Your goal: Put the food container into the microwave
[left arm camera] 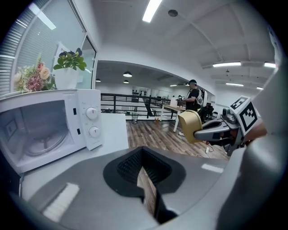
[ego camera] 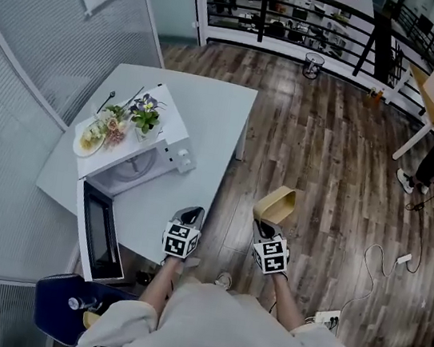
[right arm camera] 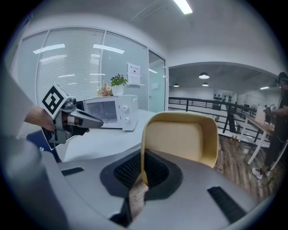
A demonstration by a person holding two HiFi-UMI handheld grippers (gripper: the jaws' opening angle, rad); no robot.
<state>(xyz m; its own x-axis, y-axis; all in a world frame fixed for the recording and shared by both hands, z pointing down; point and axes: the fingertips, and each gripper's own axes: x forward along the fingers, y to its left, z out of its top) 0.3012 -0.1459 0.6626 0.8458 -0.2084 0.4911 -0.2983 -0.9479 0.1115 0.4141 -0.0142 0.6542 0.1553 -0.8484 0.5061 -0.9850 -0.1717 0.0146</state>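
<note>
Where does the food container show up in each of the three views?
Head view: the food container is right of centre, over the wood floor, just ahead of the right gripper.
Left gripper view: right of centre, held in the right gripper's jaws.
Right gripper view: dead centre, one wall clamped between this gripper's own jaws.
Shared landmark: the white microwave.

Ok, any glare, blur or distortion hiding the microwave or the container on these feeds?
Head view: sharp, evenly lit, edges bowed; microwave and food container clear. Left gripper view: fisheye, dark corners, bright ceiling lights, microwave readable. Right gripper view: same fisheye; food container sharp, close up.
</note>
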